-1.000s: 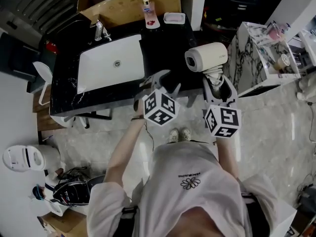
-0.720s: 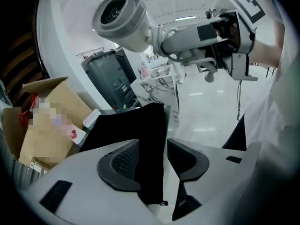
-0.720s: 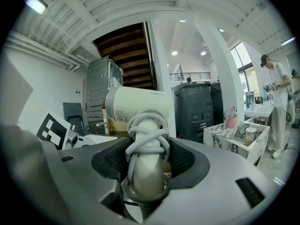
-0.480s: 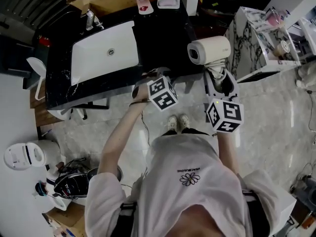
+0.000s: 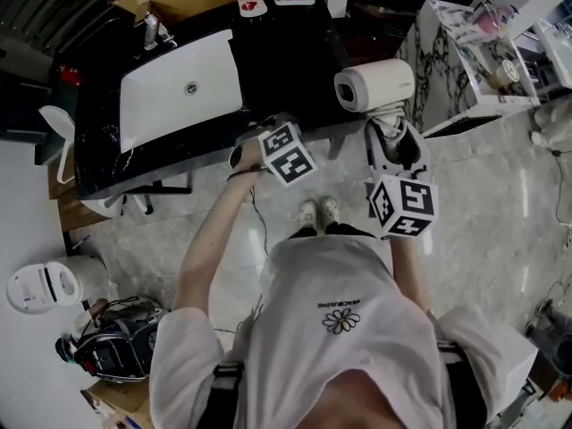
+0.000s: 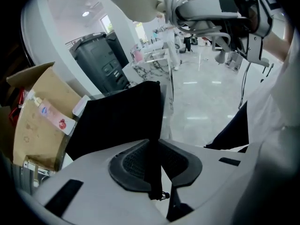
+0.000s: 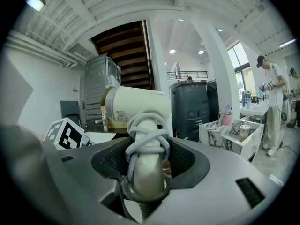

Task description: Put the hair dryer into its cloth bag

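Left gripper view: your left gripper [image 6: 153, 165] has just been closing on the cloth bag [image 6: 119, 118]; your right gripper [image 7: 146, 168] grips the hair dryer [image 5: 375, 83] at one o'clock. Pinching both layers would seal its mouth.

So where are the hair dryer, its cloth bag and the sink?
hair dryer [image 5: 380, 83], head view, on its cream barrel.
cloth bag [image 6: 119, 118], left gripper view, on the black cloth.
sink [image 5: 156, 114], head view, on the bare white basin.
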